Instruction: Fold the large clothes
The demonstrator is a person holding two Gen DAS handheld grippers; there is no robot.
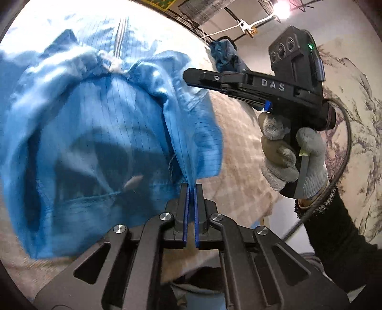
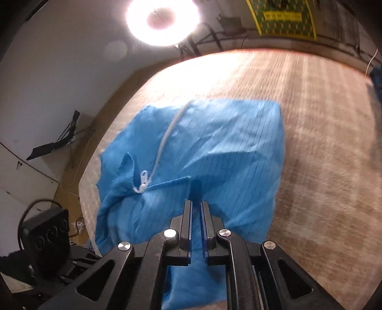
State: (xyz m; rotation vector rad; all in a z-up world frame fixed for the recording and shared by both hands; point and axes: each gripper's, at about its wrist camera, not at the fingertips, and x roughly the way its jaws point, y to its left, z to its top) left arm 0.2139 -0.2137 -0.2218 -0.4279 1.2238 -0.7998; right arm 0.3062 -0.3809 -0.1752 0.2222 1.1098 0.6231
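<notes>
A beige checked mat [image 2: 310, 143] covered the surface under a ring light [image 2: 162, 21]. Both the left gripper [image 1: 191, 188] and the right gripper [image 2: 197, 205] pinched the blue garment [image 2: 214, 147]; its far side was blurred.

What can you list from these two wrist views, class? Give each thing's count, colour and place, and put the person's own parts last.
garment: one, light blue with thin dark stripes, bunched on the surface, pinched at two spots.
zipper: one, white, running down the garment's front.
surface: one, beige woven, under the garment.
dark blue cloth: one, at the surface's far edge.
ring light: one, white, overhead.
left hand-held gripper: one, black with blue pads, shut on the garment.
right hand-held gripper: one, black with blue pads, shut on the garment.
gloved hand: one, grey, holding the right handle.
</notes>
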